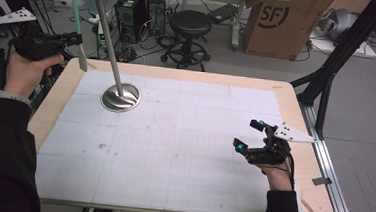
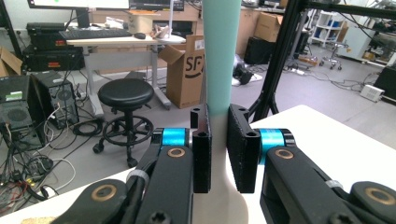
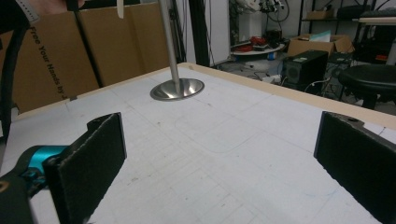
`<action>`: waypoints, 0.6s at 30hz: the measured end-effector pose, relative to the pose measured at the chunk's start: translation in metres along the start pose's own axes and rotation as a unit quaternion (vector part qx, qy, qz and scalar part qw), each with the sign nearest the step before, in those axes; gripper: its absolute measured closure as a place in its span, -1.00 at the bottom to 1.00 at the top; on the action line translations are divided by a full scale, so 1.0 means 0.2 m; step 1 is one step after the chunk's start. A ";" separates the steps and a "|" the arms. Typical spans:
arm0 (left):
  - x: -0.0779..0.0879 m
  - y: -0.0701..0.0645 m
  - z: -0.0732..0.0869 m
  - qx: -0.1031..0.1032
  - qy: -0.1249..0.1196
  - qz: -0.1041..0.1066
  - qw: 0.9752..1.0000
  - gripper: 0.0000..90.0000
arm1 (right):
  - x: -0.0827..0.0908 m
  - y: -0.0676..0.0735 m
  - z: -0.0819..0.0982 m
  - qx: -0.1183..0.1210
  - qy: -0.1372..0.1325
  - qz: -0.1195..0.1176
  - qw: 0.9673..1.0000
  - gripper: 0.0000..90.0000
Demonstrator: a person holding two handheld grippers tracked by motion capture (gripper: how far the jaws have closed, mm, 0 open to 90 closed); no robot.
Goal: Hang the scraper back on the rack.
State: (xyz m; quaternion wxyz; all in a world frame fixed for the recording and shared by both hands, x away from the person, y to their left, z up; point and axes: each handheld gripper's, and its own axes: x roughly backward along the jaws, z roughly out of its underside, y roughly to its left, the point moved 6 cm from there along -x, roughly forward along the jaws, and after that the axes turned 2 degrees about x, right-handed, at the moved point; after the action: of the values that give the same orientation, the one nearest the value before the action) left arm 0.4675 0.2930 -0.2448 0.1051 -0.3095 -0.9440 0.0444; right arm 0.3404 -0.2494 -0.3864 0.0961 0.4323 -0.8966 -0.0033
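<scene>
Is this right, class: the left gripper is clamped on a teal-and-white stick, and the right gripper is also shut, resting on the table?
Not quite. The right gripper is open, its jaws wide apart with nothing between them, as the right gripper view shows. The left gripper is indeed clamped on the teal-and-white stick.

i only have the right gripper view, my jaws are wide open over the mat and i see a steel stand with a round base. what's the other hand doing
Observer: The left tool is shut on a teal and white stick, held upright off the table's far left corner.
Operator: is the stick near the stand
Observer: Beside it but apart: the stand's pole leans up to the right of the stick, with a gap between them.
Operator: where on the stick is the grip
Observer: In the left gripper view the pads clamp the white part, just below where the teal part begins.
Operator: and my tool on the table?
Observer: The right tool sits open near the right edge of the mat.
</scene>
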 end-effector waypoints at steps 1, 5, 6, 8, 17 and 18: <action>-0.01 0.00 0.00 0.000 0.000 -0.002 1.000 0.79 | 0.00 0.00 0.00 0.000 0.000 0.000 1.000 -0.98; -0.03 -0.01 0.00 0.003 -0.001 -0.007 1.000 0.79 | 0.00 0.00 0.00 0.000 0.000 0.000 1.000 -0.98; -0.03 -0.01 0.00 0.005 -0.003 -0.008 1.000 0.79 | 0.00 0.00 0.00 0.002 -0.001 0.000 1.000 -0.98; -0.04 -0.01 0.00 0.006 -0.004 -0.008 1.000 0.79 | -0.01 0.00 0.00 0.002 0.001 -0.001 1.000 -0.98; -0.03 -0.02 0.01 -0.005 -0.007 -0.025 1.000 0.75 | -0.01 0.00 0.00 0.002 0.001 -0.001 1.000 -0.98; -0.02 -0.02 0.01 -0.006 -0.011 -0.026 1.000 0.71 | -0.01 0.00 0.01 0.001 0.003 -0.002 1.000 -0.98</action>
State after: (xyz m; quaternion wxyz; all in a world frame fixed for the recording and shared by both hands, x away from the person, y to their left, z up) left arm 0.4685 0.2879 -0.2469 0.0939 -0.2853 -0.9530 0.0399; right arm 0.3404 -0.2477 -0.3882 0.0984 0.4341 -0.8955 -0.0017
